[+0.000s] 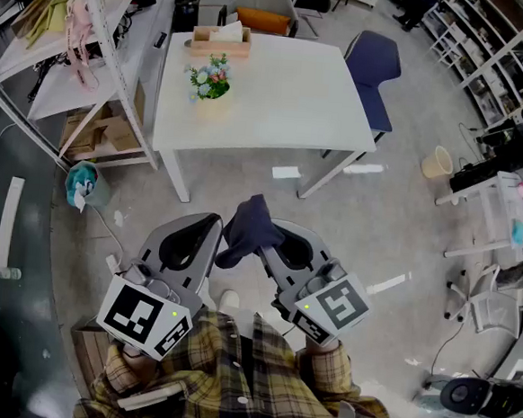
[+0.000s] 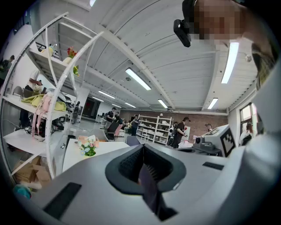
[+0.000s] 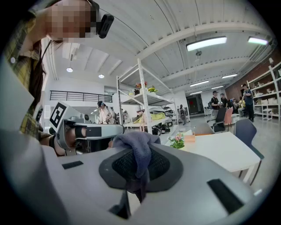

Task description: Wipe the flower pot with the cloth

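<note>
Nearest was the person's plaid shirt point(image 1: 257, 384), with both grippers held close in front of it, side by side over the grey floor point(image 1: 378, 222) and well apart from the table. The left gripper point(image 1: 213, 231) had its jaws fully together. The left gripper view showed a thin dark purplish strip in the seam between them, and I couldn't tell whether that was an edge of the cloth. The right gripper point(image 1: 268, 245) was clamped on the cloth point(image 1: 250, 221), dark blue-grey, bunched over the jaw tips with a tail hanging down through the slit between them. In the head view the cloth lump sat between the two gripper tips, just beside the left one; contact there was unclear. A marker cube point(image 1: 145, 316) sat on the back of the left gripper, and the right one had its own. A white scrap point(image 1: 285, 172) lay on the floor in front of the table. Further out stood the white table point(image 1: 279, 97). The flower pot point(image 1: 210, 102) stood upright on it near the left edge, about mid-depth, pale with small blue, white and green flowers, with neither gripper near it. Behind the pot, at the far left of the tabletop, sat a wooden box point(image 1: 220, 43). A blue chair point(image 1: 373, 68) stood at the table's far right corner, and a chair with an orange cushion point(image 1: 263, 20) stood behind the far edge. A white shelf rack point(image 1: 100, 29) stood left of the table. Farthest out, the gripper views showed people standing by shelving, too small to tell more.
</note>
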Demonstrator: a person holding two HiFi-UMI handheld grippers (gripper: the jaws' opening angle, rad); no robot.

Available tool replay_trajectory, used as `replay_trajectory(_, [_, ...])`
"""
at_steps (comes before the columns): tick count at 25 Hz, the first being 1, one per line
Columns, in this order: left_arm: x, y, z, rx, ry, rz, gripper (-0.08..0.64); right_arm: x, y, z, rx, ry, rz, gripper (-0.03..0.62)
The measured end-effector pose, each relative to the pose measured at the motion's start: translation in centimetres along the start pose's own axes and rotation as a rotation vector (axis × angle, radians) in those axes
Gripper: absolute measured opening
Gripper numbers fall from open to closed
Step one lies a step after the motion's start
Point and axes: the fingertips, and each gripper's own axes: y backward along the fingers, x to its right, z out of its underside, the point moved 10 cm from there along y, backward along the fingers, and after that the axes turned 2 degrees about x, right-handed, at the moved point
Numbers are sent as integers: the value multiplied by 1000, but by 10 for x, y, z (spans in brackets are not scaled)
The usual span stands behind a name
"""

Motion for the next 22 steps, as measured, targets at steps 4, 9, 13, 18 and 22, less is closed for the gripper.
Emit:
replay_trajectory(4, [9,-2,-1,-1,-8,2,11,-2,7,-3,20,-12,-11,23])
replay_trajectory(9, [30,-4,3,-2,-18,2,11,1,30,1,21,-11,-8,23])
replay_trajectory(13, [45,-4,8,-2,-31,10,11,0,50,8,22,-13,1,23])
replay_trajectory(18, [55,-7,8,13,-45,17,11,2,62,12,30,-18,3,23])
replay_trajectory(22, [50,-13,8,7,-42,15,11,8,54,10,35,-35,-8,23])
